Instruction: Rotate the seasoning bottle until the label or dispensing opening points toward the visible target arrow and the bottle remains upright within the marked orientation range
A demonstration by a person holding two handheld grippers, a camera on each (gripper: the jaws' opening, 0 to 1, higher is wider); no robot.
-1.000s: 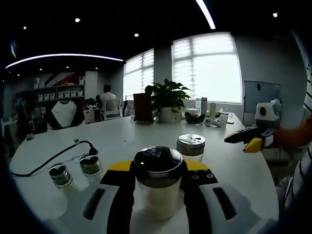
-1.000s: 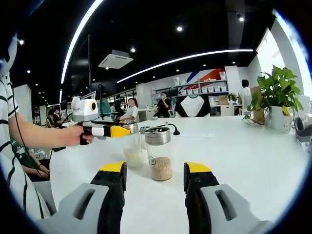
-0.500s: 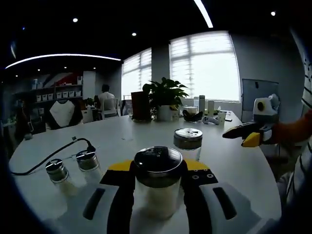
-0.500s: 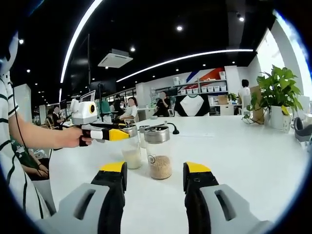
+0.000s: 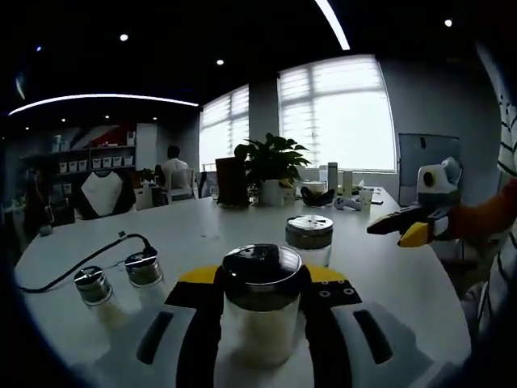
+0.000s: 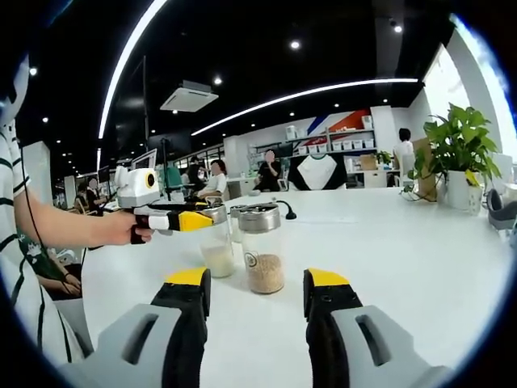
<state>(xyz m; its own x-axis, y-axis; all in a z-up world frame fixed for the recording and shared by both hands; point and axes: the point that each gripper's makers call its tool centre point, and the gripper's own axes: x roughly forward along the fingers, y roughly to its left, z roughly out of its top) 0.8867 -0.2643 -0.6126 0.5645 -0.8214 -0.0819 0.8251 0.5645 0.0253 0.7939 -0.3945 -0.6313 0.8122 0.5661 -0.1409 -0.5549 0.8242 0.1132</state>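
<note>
Gripping the seasoning bottle [image 5: 263, 303] as before, left gripper [image 5: 262, 301] fingers clamped, right gripper [image 6: 257, 293] fingers wide, unchanged.

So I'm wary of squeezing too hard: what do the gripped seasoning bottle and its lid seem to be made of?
The seasoning bottle held in the left tongs looks like clear glass or hard plastic: white contents show through its wall. Its lid seems to be shiny metal with a dark glossy top, since it catches reflections. Which of glass or plastic, the look leaves open.
</note>
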